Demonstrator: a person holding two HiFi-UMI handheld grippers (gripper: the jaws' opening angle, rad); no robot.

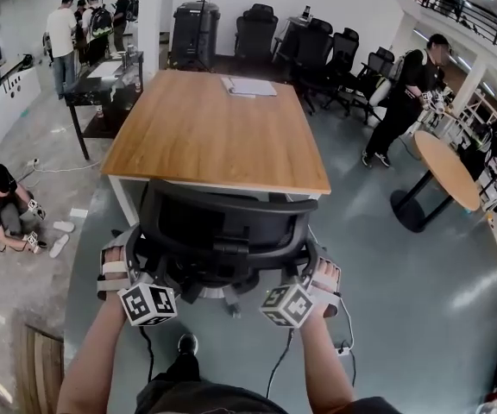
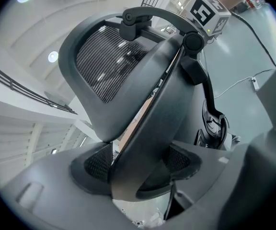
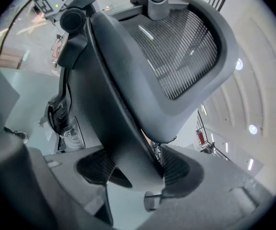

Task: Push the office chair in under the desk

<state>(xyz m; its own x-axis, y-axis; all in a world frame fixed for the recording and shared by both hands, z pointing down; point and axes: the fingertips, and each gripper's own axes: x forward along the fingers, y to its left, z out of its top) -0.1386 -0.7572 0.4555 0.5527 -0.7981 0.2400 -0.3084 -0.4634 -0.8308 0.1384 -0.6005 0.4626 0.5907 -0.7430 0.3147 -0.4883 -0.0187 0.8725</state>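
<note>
Grippers are both clamping the black mesh-backed office chair (image 1: pixel 218 231): your left gripper (image 1: pixel 128 261) is squeezing the left edge of its backrest frame, and your right gripper (image 1: pixel 315 274) is squeezing the right edge, level with the left. The chair is standing between you and the near short edge of the wooden-topped rectangular desk (image 1: pixel 214 136), with its backrest facing you. The desk's long axis is running straight ahead of you, so the coming push is looking like an even one from both hands.

The right claw (image 3: pixel 137 169) grips the office chair (image 3: pixel 186 47) by its backrest frame.
</note>
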